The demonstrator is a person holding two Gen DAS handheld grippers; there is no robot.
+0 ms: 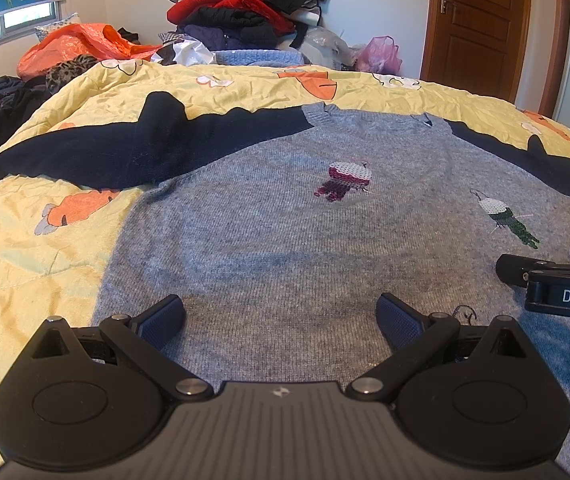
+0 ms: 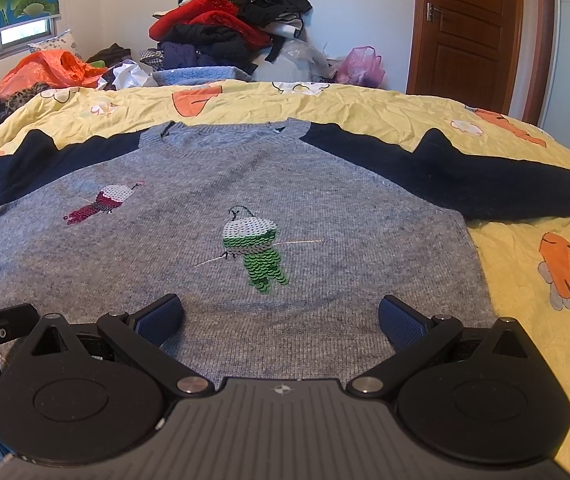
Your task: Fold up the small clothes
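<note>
Left wrist view is showing your left gripper [image 1: 281, 314] hovering with its blue-padded fingers [image 1: 163, 316] spread wide, gripping nothing, low over the hem area of a grey knit sweater [image 1: 285, 248]. You are keeping the sweater lying flat, front up, on a yellow quilt [image 1: 25, 248] printed with orange carrots, its navy sleeves [image 1: 125, 148] stretching out to either side and its neckline pointing toward the far edge of the bed. A pink sequin bird [image 1: 345, 180] is sitting mid-chest and a green sequin bird [image 1: 505, 216] is lying off to the right. Your right gripper [image 2: 281, 314] is hanging just beside the left one, likewise fully spread and empty, above the lower right part of the sweater. Behind the bed, a pile of clothes [image 1: 245, 8] is resting against the wall, with an orange plastic bag [image 1: 69, 46] to its left and a brown wooden door [image 1: 481, 20] standing on the right.
</note>
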